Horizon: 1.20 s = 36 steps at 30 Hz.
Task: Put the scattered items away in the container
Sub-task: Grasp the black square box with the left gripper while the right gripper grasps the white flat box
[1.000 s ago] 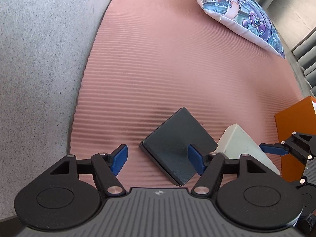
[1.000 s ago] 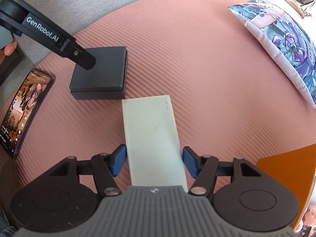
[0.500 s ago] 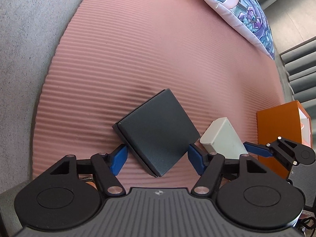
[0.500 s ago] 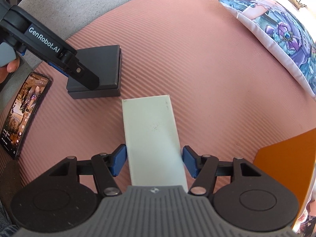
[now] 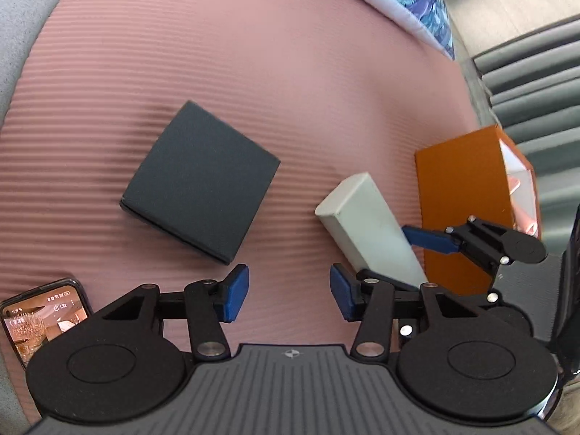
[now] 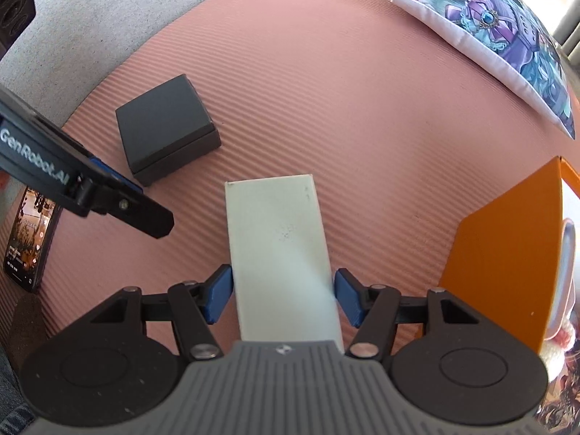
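Note:
A white oblong box (image 6: 281, 253) sits between the fingers of my right gripper (image 6: 282, 295), which is shut on it; in the left wrist view the box (image 5: 366, 224) looks tilted up off the pink mat. A black square box (image 5: 201, 181) lies flat on the mat; it also shows in the right wrist view (image 6: 166, 128). My left gripper (image 5: 289, 295) is open and empty, hovering just short of the black box. The orange container (image 5: 460, 195) stands to the right; it also shows in the right wrist view (image 6: 507, 246).
A phone (image 5: 40, 317) with a lit screen lies at the mat's left edge, also in the right wrist view (image 6: 30, 243). A printed cushion (image 6: 500, 40) lies at the far side of the ribbed pink mat (image 6: 326, 90). Grey carpet (image 6: 108, 18) surrounds the mat.
My left gripper has pulled back and swung away from the black box, which now lies ahead of its fingers. The right gripper has lifted the white box and turned toward the orange container.

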{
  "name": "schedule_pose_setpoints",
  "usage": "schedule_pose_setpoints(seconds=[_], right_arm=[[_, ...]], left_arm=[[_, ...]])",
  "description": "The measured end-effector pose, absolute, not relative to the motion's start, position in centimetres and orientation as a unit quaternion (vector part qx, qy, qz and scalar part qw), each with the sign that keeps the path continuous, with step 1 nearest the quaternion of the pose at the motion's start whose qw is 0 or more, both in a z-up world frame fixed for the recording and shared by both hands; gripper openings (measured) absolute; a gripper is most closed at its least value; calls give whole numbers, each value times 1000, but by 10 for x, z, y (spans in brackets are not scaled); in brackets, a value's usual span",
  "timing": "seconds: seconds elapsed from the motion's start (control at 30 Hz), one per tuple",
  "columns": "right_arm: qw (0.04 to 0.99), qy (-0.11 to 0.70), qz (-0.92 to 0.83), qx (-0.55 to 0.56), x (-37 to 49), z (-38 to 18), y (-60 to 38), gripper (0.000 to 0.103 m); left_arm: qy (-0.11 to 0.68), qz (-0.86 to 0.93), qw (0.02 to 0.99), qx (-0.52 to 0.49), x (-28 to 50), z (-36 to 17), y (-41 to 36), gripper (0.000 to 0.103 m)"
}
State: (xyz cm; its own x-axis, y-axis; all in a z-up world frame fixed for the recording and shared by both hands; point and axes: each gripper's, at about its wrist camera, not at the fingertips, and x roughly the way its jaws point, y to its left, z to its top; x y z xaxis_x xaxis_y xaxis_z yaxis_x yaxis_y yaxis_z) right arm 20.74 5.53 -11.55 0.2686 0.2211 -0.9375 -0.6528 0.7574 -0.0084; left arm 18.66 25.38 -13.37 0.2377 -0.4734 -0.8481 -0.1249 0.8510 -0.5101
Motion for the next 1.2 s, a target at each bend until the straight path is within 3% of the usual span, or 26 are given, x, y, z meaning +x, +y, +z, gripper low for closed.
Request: schedule_pose_setpoints(seconds=[0.37, 0.7, 0.87, 1.2], right_arm=[[767, 534, 290, -204, 207, -114, 56, 64], [772, 530, 300, -184, 209, -104, 70, 64], [776, 530, 294, -175, 207, -102, 63, 64], [801, 537, 243, -101, 200, -99, 31, 64]], left_arm=[[466, -31, 854, -227, 185, -97, 301, 73], [514, -2, 829, -221, 201, -131, 314, 73], [523, -17, 811, -260, 202, -138, 312, 79], [572, -72, 782, -237, 190, -139, 250, 78]])
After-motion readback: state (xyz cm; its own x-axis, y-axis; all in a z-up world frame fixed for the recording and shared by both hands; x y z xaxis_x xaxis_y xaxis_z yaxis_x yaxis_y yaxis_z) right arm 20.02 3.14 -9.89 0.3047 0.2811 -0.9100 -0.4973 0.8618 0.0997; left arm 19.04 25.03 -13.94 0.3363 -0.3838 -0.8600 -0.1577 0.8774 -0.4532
